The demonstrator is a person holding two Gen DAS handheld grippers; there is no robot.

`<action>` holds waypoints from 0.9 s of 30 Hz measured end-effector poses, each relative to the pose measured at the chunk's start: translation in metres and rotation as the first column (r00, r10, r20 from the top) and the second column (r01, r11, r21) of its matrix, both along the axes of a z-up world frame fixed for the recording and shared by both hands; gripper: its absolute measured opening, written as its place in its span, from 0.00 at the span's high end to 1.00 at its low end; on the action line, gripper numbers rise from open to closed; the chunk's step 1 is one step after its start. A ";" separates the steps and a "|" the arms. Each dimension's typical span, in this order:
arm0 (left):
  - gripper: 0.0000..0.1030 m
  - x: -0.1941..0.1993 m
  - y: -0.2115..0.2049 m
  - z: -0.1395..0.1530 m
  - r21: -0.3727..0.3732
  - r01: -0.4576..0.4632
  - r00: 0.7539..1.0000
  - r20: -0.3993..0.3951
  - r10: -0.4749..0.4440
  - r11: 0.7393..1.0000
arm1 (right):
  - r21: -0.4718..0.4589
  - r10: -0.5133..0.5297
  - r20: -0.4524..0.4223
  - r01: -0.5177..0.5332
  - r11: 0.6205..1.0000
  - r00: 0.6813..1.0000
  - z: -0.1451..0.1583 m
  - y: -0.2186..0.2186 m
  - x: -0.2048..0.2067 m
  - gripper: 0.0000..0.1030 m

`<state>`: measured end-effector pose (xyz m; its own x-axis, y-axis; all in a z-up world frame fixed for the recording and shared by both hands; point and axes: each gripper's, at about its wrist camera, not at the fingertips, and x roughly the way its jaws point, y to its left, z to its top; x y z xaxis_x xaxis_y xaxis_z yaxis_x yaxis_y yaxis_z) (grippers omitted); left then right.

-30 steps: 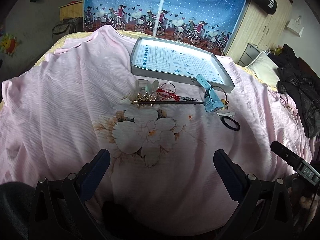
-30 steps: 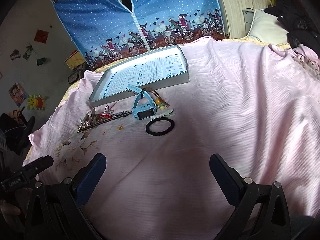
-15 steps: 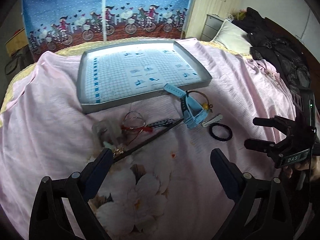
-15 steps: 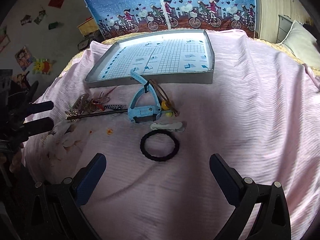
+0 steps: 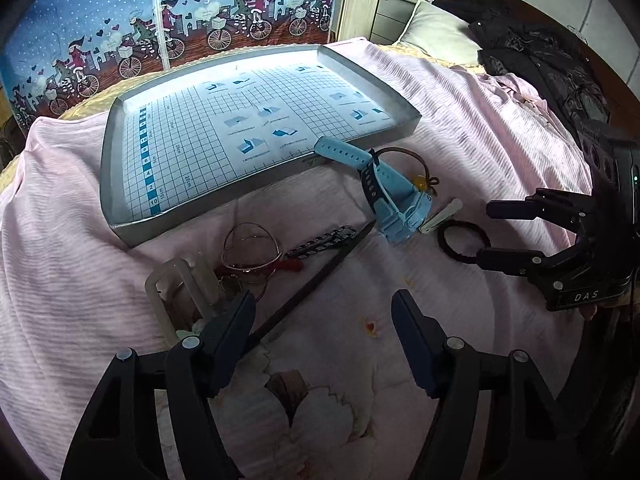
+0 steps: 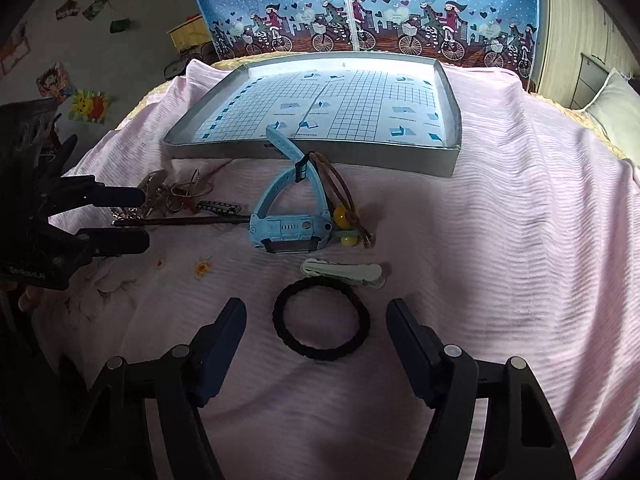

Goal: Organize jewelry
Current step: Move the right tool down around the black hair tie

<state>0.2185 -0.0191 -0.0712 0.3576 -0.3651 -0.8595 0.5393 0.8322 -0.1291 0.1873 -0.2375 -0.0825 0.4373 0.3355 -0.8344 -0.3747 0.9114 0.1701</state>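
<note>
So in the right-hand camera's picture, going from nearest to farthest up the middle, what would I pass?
Right hand-held gripper → black hair tie → pale hair clip → blue watch → grey tray → blue bicycle-print fabric.

The left gripper (image 5: 323, 316) points forward toward twelve o'clock, its two dark blue fingers (image 5: 232, 328) spread wide apart with nothing between them. In the right wrist view it enters from nine o'clock, fingers level and parallel, one above the other, reaching toward three o'clock; a bit of the holding hand (image 6: 28, 300) shows under its body. The right gripper (image 6: 316, 322) likewise aims toward twelve o'clock, low and slightly nose-down, jaws wide, gripping nothing. Seen from the left wrist camera, it comes in from three o'clock, its fingers (image 5: 516, 209) parted and pointing toward nine o'clock.
</note>
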 end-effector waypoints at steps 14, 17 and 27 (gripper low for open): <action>0.45 0.012 0.010 -0.012 0.032 -0.017 0.986 -0.166 0.022 0.999 | 0.029 -0.037 -0.100 0.040 0.999 0.994 -0.020 -0.007 0.010 0.51; 0.45 0.012 0.017 -0.010 0.009 -0.035 0.976 -0.215 0.036 0.999 | 0.044 -0.040 -0.114 0.045 0.998 0.993 -0.020 -0.009 0.009 0.52; 0.45 0.005 0.026 -0.005 0.132 -0.033 0.986 -0.156 0.054 0.991 | 0.034 -0.054 -0.111 0.058 0.998 0.992 -0.019 -0.011 0.007 0.52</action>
